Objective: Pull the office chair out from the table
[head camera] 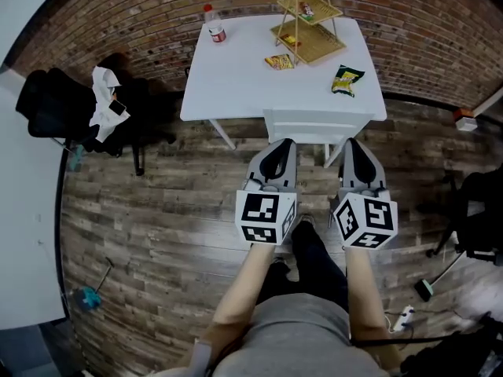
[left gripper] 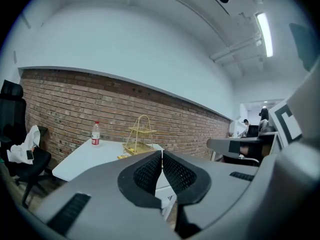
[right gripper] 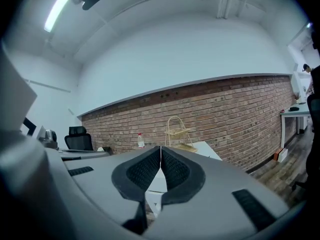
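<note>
Office chair [head camera: 55,100], black, high-backed, with crumpled white cloth [head camera: 102,100] on its seat, stands left of white rectangular table [head camera: 251,85], apart from it, near red brick wall [head camera: 157,14]. Backrest is on the side away from the table, seat faces the table, back-to-front axis runs along the wall. Left gripper [head camera: 284,142] and right gripper [head camera: 351,142] are side by side before the table's near edge, pointing at it, jaws of both pressed together, nothing between

The bench [head camera: 244,85] at upper centre looks smooth, matt white; the wall [head camera: 126,22] is rough brick, the floor [head camera: 157,210] grainy wood, the rack [head camera: 308,44] thin wire, the bottle [head camera: 214,23] clear plastic.
</note>
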Action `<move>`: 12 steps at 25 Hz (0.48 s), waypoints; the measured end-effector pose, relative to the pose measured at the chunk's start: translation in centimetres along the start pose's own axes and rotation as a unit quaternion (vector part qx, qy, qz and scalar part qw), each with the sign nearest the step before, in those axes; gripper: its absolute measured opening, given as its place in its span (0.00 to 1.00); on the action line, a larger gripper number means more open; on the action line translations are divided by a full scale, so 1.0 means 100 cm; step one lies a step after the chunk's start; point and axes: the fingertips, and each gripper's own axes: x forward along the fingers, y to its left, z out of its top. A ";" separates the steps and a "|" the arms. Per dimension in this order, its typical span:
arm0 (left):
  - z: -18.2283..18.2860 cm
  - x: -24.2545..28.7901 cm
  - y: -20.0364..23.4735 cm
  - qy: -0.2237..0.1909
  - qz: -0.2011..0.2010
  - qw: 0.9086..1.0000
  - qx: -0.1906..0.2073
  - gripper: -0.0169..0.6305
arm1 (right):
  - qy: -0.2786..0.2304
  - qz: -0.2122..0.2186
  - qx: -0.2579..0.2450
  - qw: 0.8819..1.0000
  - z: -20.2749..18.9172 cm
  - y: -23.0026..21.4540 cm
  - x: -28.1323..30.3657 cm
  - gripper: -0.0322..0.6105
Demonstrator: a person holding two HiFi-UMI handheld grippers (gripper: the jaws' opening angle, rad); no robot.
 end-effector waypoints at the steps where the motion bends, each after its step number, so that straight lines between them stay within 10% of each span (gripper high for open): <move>1: 0.002 0.011 0.002 0.001 0.002 1.000 0.000 0.05 | 0.002 0.004 0.000 1.000 0.002 -0.005 0.010 0.07; 12: 0.018 0.108 0.022 0.015 0.040 0.999 0.003 0.05 | 0.022 0.040 -0.009 0.999 0.017 -0.059 0.102 0.08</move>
